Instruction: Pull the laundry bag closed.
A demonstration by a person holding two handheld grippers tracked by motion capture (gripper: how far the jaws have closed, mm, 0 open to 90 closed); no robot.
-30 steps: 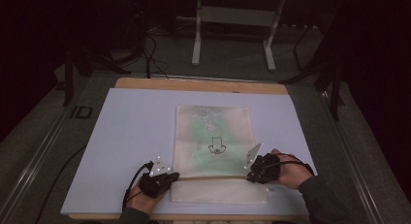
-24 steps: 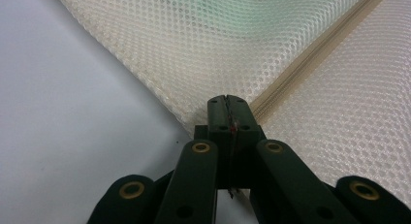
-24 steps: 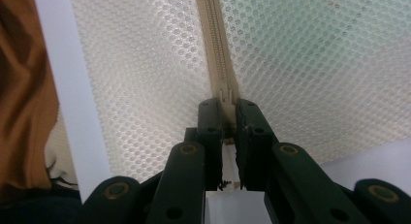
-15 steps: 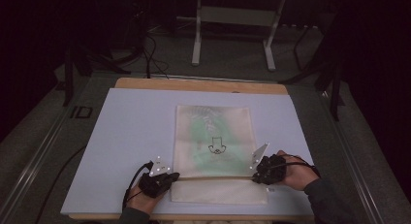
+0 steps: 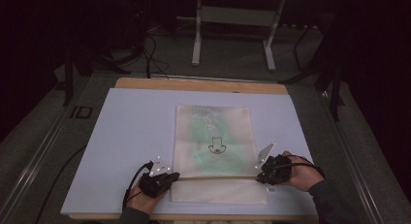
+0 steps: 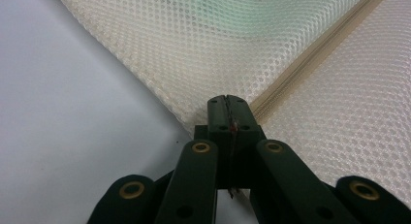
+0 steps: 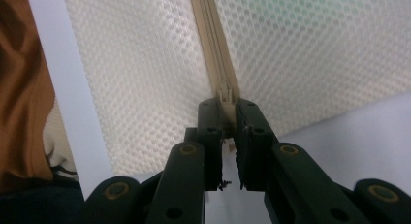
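Note:
A cream mesh bag (image 5: 213,136) with a green printed garment inside lies flat on the pale mat (image 5: 131,132). Its zipper (image 5: 218,178) runs across near the front end. My left gripper (image 5: 175,175) is at the bag's left edge, shut on the mesh (image 6: 242,44) where the zipper tape (image 6: 315,49) ends, seen close in the left gripper view (image 6: 228,100). My right gripper (image 5: 259,178) is at the bag's right edge. In the right gripper view (image 7: 228,105) its jaws pinch the zipper slider (image 7: 227,94) at the end of the zipper (image 7: 208,35).
The mat covers a wooden table whose edge (image 5: 198,84) shows at the back. A white metal stand (image 5: 232,35) and cables stand on the dark floor beyond. Bare mat lies on both sides of the bag.
My right hand and gripper have drifted slightly to the right along the bag's edge. The left gripper has stayed in place.

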